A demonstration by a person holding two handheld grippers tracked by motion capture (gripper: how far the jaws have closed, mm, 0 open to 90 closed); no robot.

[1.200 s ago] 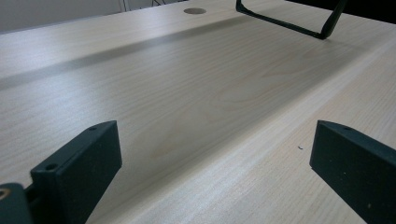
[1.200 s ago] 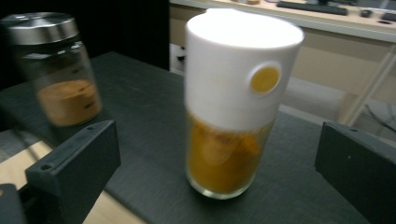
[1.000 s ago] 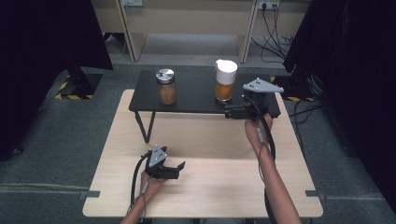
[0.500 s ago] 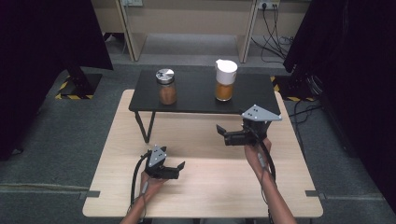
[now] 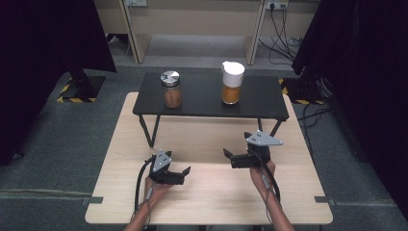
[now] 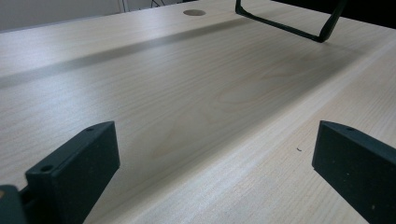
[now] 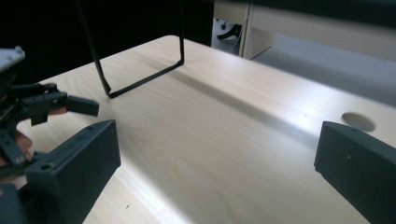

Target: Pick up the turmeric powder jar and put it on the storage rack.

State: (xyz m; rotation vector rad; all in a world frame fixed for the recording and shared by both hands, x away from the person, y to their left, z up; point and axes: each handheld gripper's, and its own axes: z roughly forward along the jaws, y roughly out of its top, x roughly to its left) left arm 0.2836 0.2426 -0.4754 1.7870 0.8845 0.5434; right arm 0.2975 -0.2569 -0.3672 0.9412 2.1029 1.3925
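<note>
meanwhile both hand-held grippers, left [image 5: 179, 173] and right [image 5: 234, 155], hover wide open and empty over the surface [image 5: 211, 202], apparently resting clear of two jars [image 5: 172, 89] on the black shelf [image 5: 250, 98].

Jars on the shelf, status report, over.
Both claws open, empty: left claw, right claw. Silver-lid jar and white-lid jar upright on black shelf. Path clear.

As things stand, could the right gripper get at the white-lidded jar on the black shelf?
Probably yes: the right gripper is open and empty, and the white-lidded jar stands alone near the black shelf front edge, with nothing between them.
</note>
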